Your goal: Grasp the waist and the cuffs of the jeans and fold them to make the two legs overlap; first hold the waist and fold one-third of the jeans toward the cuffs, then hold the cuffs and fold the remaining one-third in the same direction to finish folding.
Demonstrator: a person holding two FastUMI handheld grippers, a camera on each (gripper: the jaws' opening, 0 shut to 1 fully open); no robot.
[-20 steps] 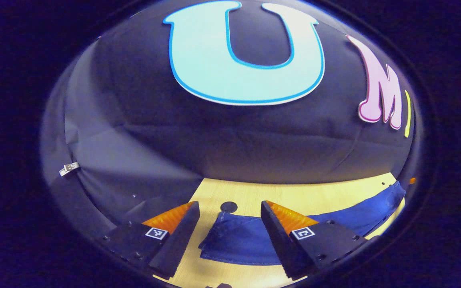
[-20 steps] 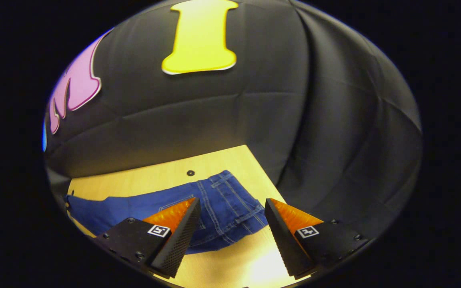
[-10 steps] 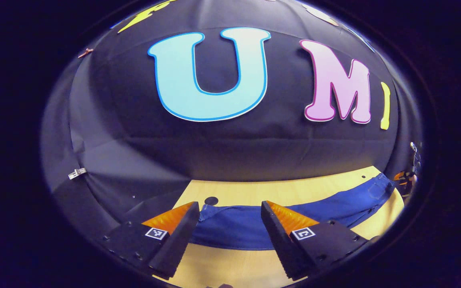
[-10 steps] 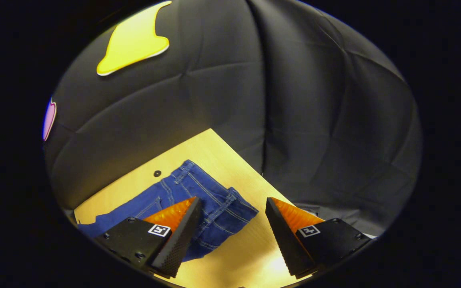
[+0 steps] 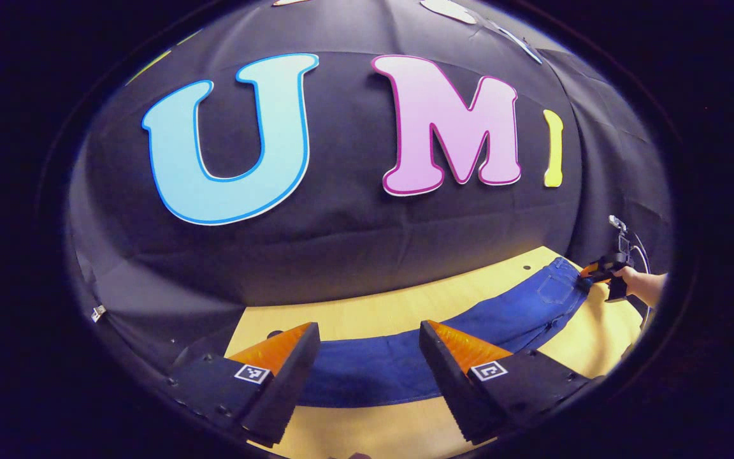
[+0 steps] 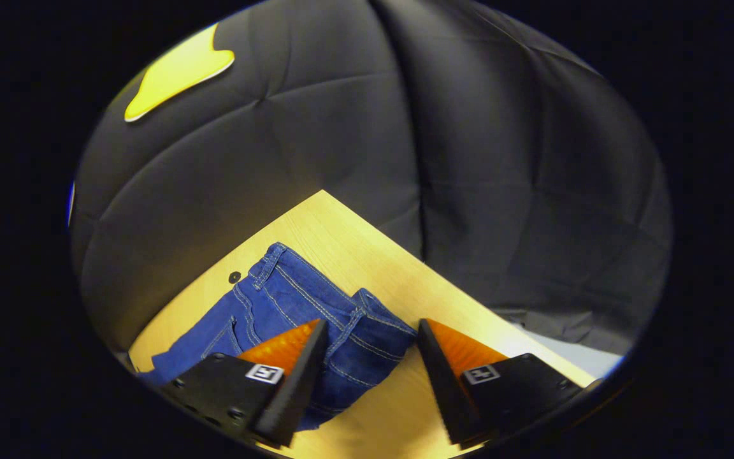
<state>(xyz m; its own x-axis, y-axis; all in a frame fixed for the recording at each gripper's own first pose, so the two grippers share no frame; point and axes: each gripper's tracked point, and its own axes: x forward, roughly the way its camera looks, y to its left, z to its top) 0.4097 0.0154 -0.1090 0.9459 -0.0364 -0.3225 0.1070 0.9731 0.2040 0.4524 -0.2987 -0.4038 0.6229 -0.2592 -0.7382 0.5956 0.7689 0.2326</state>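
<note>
Blue jeans (image 5: 405, 363) lie stretched along the wooden table (image 5: 373, 306), the leg end near me and the waist (image 5: 558, 284) far to the right. My left gripper (image 5: 368, 328) is open just above the leg end, and denim shows between its fingers. In the right gripper view the waistband and belt loops (image 6: 316, 299) lie spread out, with one waist corner (image 6: 373, 319) between the fingers of my open right gripper (image 6: 372, 324). The left gripper view also catches the right gripper (image 5: 599, 271) at the waist, held by a hand (image 5: 644, 287).
The black cloth wall closes in right behind the table's far edge and at its right end (image 6: 469, 268). Small dark holes dot the tabletop (image 6: 234, 277). Bare wood (image 6: 399, 408) lies in front of the jeans.
The left gripper view has swung toward the right, bringing the far waist, the right gripper and the hand into view. The right gripper has turned and come closer over the waist corner. Both stay open.
</note>
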